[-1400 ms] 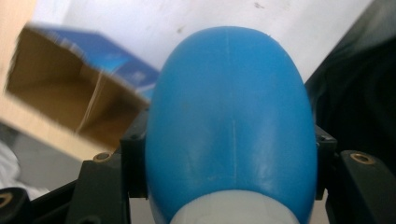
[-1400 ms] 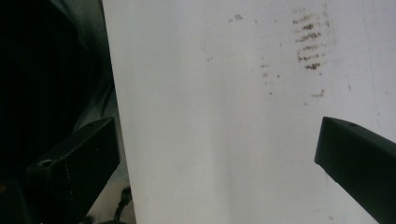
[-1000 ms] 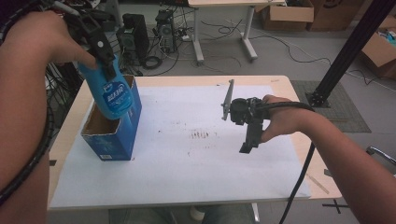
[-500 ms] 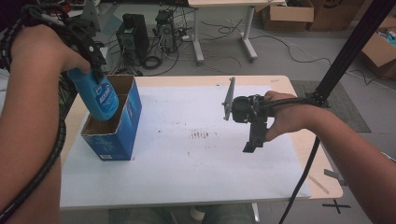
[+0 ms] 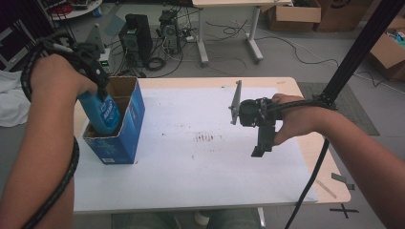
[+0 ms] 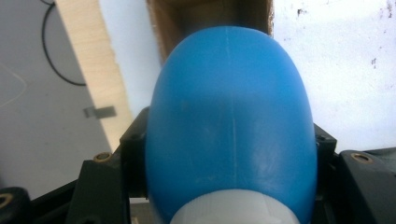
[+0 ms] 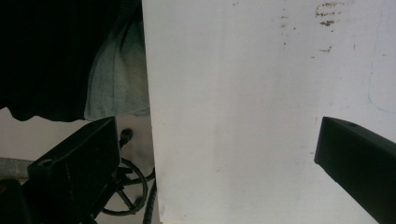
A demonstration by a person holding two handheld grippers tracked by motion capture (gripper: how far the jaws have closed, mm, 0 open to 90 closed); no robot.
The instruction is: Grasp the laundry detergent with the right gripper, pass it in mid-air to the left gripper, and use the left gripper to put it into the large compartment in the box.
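Left gripper [image 5: 98, 81] clamped on a blue bottle [image 5: 102, 114], jaws pressed against the bottle's two sides near its white cap end. Seen along those jaws in the left gripper view: blue bottle [image 6: 231, 121] between them, rounded body pointing away from the jaws, white cap [image 6: 233, 210] nearest the camera. Beyond the jaws, straight ahead, the open brown mouth of the box [image 6: 210, 16]. From the high view: bottle's lower part already inside the blue cardboard box [image 5: 122, 138], upper part and the jaws above the rim, bottle leaning slightly. Box upright on the white sheet [image 5: 191, 157] covering the table [image 5: 310, 143], near its edge on the left gripper's side.

Right gripper [image 5: 261, 145] held over the sheet, well apart from box and bottle, jaws pointing down. Jaws spread wide in the right gripper view, with nothing between them but bare white sheet [image 7: 233, 116] and its edge; a few brown smudges [image 7: 327, 14] farther ahead of the jaws.
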